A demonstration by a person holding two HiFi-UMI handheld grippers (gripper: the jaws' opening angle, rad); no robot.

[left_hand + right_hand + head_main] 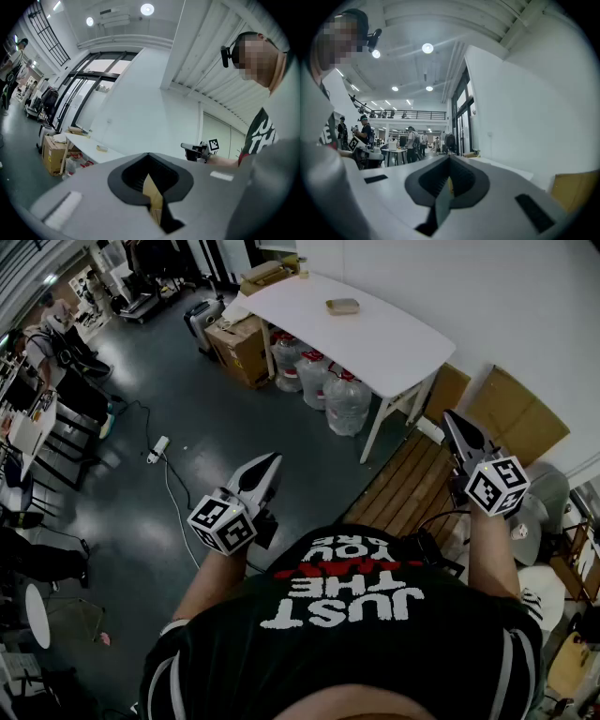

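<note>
Left hand-held gripper [270,463] and right hand-held gripper [452,420]: jaws closed together, nothing gripped, both held above the floor [206,418]. White tabletop [394,348] stands ahead, well apart; small tan box [342,306] near its wall-side edge

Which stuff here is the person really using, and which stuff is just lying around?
In use: left tongs, shut and empty; right tongs, shut and empty.
Lying about: white table, small flat box on it, water jugs beside it, cardboard box, wooden pallet, power strip.
</note>
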